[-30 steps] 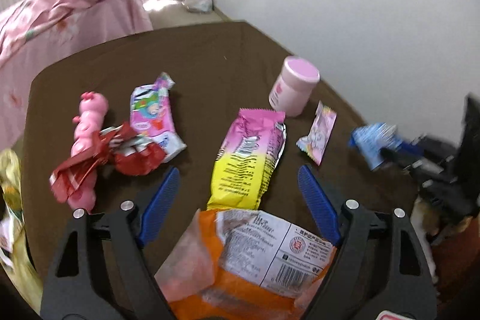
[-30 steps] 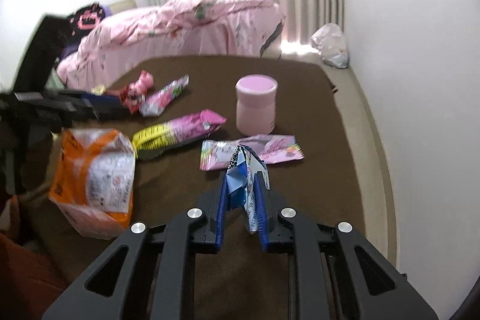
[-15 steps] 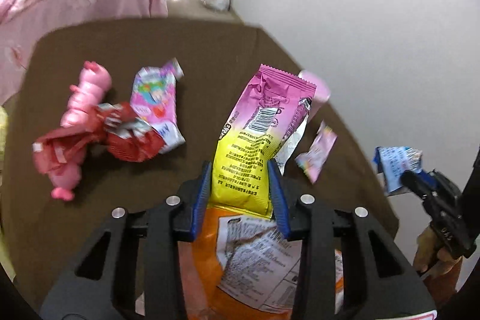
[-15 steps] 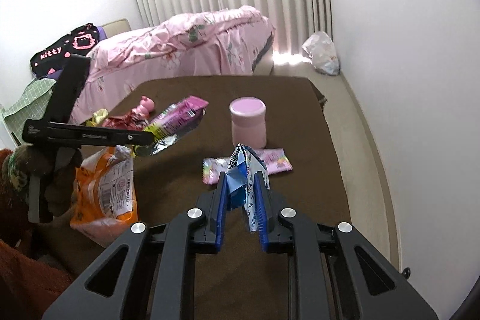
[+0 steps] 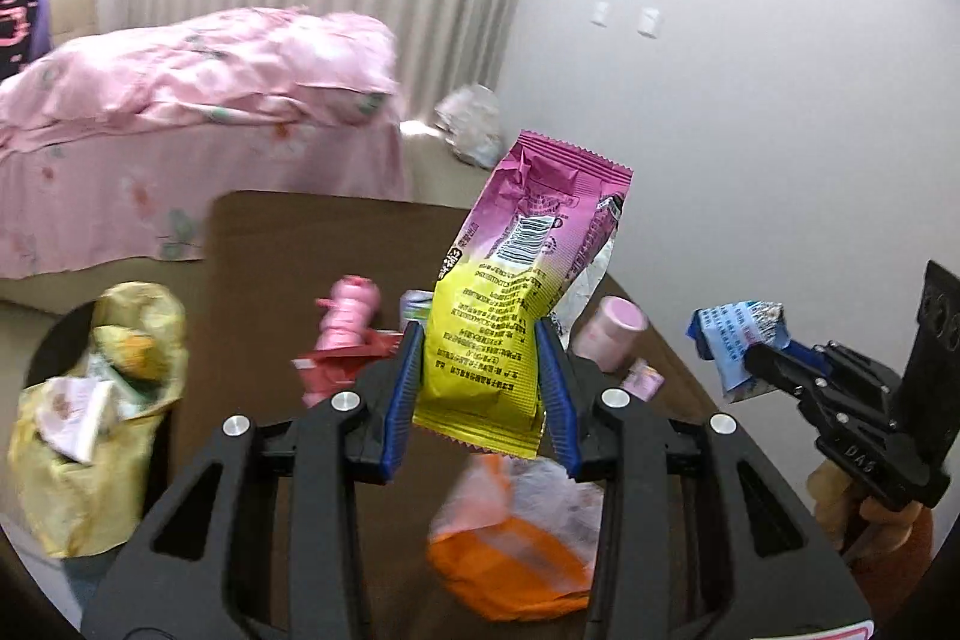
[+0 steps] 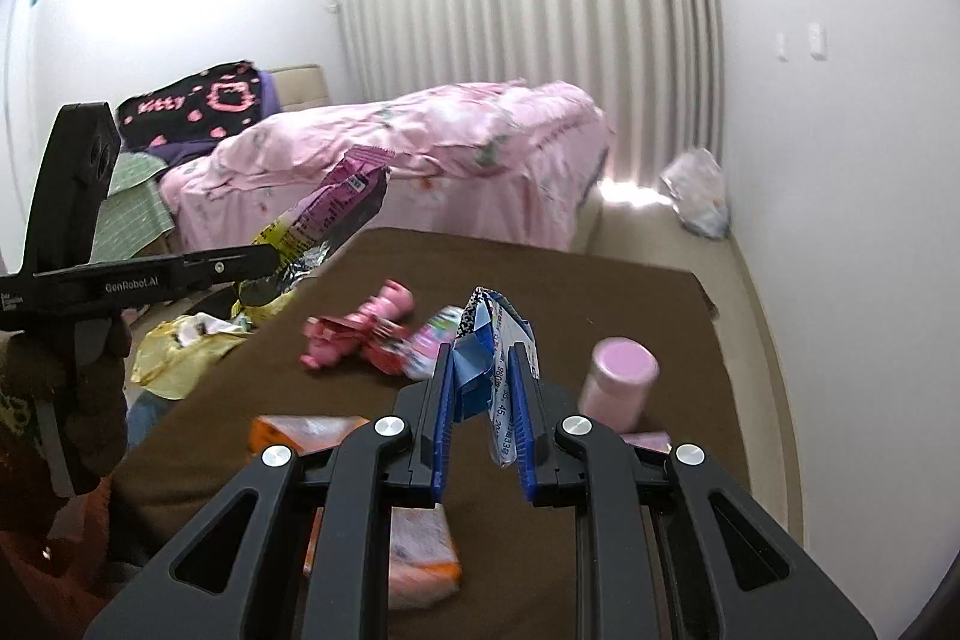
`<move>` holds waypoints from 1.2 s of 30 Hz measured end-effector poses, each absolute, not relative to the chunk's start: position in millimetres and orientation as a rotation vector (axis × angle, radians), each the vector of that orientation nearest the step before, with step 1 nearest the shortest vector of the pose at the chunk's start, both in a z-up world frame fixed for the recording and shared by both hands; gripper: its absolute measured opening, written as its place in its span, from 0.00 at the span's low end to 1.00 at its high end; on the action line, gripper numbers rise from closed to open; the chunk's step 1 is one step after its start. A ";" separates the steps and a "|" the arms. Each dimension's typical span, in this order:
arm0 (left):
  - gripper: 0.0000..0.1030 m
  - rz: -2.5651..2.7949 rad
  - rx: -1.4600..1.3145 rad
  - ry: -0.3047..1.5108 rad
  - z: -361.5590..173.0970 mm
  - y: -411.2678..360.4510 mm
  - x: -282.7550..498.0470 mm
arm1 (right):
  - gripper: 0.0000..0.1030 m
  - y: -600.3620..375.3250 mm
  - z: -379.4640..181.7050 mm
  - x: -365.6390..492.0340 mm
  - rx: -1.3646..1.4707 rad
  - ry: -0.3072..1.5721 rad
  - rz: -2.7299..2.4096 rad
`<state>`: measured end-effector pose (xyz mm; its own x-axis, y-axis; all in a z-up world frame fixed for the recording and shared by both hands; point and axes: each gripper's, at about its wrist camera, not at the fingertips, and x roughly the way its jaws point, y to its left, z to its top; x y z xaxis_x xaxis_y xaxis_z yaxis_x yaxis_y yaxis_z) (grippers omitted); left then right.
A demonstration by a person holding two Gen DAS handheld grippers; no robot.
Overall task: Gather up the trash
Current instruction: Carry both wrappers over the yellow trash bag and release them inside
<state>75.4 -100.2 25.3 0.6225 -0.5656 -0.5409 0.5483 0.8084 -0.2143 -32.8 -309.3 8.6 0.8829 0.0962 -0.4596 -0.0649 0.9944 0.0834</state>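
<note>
the pink-and-yellow snack wrapper [image 5: 516,292] is up off the brown table [image 5: 288,244] now, pinched by its yellow end in the left gripper [image 5: 480,382], whose fingers have closed to the wrapper's width; a second ago it lay flat there with those fingers spread wide either side of it. from the other side the same wrapper [image 6: 324,214] hangs out past the table's left edge, above the yellow trash bag [image 5: 90,400] that stands open on the floor beside the table with rubbish already in it. my guess is the drop into that bag comes next.

the right gripper [image 6: 483,400] stays clamped on a folded blue-and-white wrapper [image 6: 492,340], held clear above the table, so that piece looks bound for the bag too.

left on the table: an orange snack bag [image 5: 516,562] near the front edge, a red wrapper [image 5: 348,358] tangled with a pink toy figure [image 5: 348,316] further back, a small pink packet [image 5: 642,376] and a pink-lidded jar [image 6: 621,382] toward the right. so plenty remains to gather. behind the table a bed with a pink floral quilt [image 6: 420,148] fills the room.
</note>
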 end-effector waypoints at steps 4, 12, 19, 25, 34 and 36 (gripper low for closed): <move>0.35 -0.508 -0.082 0.603 25.5 -43.1 75.1 | 0.17 -274.6 23.3 -12.6 0.038 0.478 0.167; 0.36 -0.142 -0.199 0.614 -5.8 80.2 97.8 | 0.17 -196.9 40.5 46.6 -0.065 0.506 0.337; 0.36 0.042 -0.250 0.688 -58.3 146.6 132.4 | 0.17 -133.2 31.6 109.4 -0.137 0.574 0.473; 0.36 -0.002 -0.228 0.818 -107.5 142.3 159.7 | 0.17 -87.9 18.5 171.7 -0.166 0.642 0.575; 0.38 -0.084 -0.227 0.888 -120.8 131.0 162.5 | 0.17 -30.8 -33.1 255.6 -0.144 0.801 0.697; 0.38 -0.075 -0.262 0.879 -119.5 136.4 163.3 | 0.17 -23.3 -47.5 266.1 -0.118 0.837 0.712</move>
<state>163.3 136.4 -119.5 0.6379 -0.1723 -0.7506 -0.0419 0.9654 -0.2573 266.1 -23.3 -47.5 0.4552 0.5310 -0.7147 -0.6205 0.7649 0.1731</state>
